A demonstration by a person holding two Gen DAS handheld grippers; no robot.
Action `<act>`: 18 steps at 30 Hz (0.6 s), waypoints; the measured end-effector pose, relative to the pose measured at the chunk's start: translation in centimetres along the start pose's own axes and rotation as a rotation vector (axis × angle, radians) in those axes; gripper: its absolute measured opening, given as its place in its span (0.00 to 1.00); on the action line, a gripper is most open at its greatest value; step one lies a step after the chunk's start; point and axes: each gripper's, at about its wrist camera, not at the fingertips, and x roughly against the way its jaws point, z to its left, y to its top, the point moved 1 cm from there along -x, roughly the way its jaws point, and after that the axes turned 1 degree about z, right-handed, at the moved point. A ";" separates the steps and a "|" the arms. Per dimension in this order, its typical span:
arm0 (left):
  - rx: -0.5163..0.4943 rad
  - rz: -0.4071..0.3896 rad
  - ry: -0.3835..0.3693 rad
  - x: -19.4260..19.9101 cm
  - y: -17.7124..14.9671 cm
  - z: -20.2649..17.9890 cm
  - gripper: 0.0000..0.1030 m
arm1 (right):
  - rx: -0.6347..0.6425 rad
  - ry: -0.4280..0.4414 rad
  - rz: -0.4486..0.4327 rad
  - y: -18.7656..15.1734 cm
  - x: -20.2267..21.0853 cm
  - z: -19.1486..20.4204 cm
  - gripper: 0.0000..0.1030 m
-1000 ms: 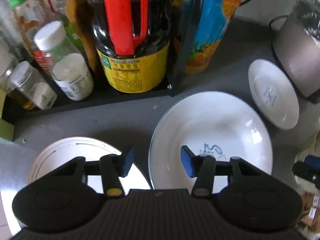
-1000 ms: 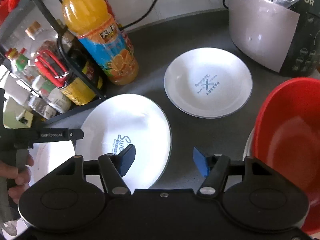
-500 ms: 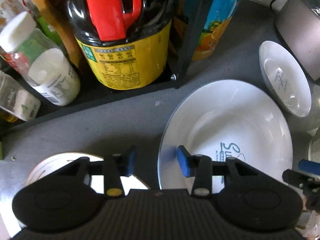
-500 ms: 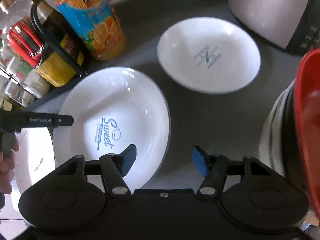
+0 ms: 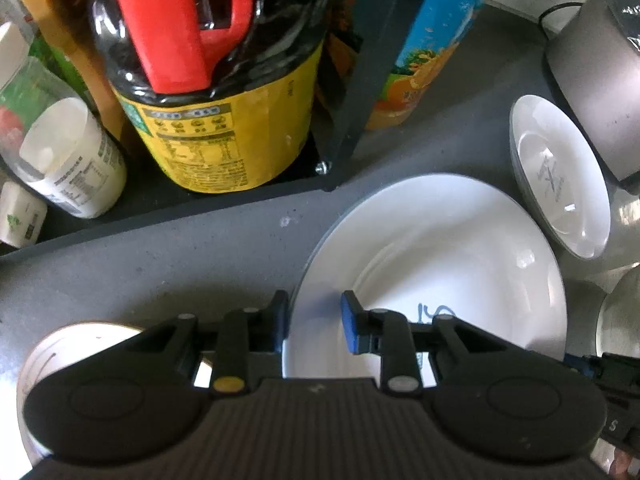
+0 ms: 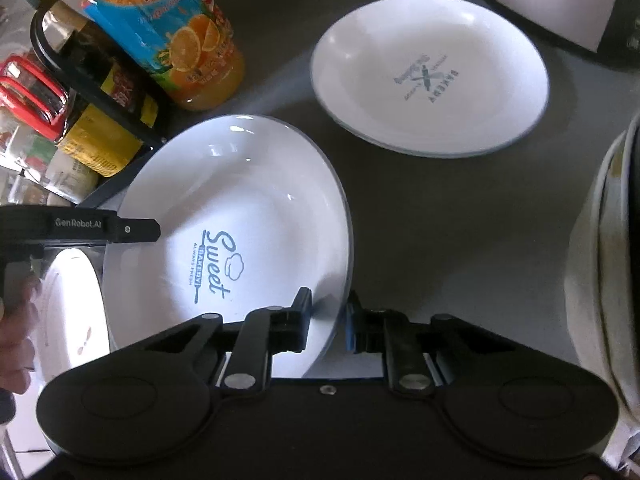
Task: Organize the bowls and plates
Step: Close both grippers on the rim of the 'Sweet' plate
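Observation:
A large white "Sweet" plate (image 6: 240, 216) (image 5: 440, 264) lies on the dark counter. My right gripper (image 6: 326, 322) straddles its right rim, jaws narrowed close around the rim. My left gripper (image 5: 314, 320) straddles its left rim, jaws partly closed with a gap around the rim. A smaller white "Bakery" plate (image 6: 428, 80) (image 5: 560, 176) lies beyond, to the right. Another white plate (image 6: 72, 312) (image 5: 80, 344) lies left of the large one.
A black rack (image 5: 344, 120) holds a soy sauce jug (image 5: 216, 80) and jars just behind the plate. An orange juice bottle (image 6: 168, 36) stands beside it. A rice cooker (image 5: 592, 88) is at the back right. A stack of white bowls (image 6: 600, 272) stands at the right.
Both grippers moved down and in onto the large plate's opposite rims, and both narrowed their jaws, the right one more. The red bowl left the right wrist view.

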 end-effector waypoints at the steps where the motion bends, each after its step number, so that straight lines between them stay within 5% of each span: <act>1: -0.013 -0.003 -0.001 0.0 0.1 -0.1 0.26 | 0.001 0.000 -0.003 0.1 0.0 0.0 0.17; 6: -0.033 0.009 -0.017 0.2 0.5 0.3 0.26 | 0.011 0.027 -0.008 0.2 0.0 -0.5 0.16; 18: 0.112 -0.013 -0.133 1.3 -0.5 2.6 0.15 | -0.033 0.031 -0.039 0.5 0.4 -2.0 0.15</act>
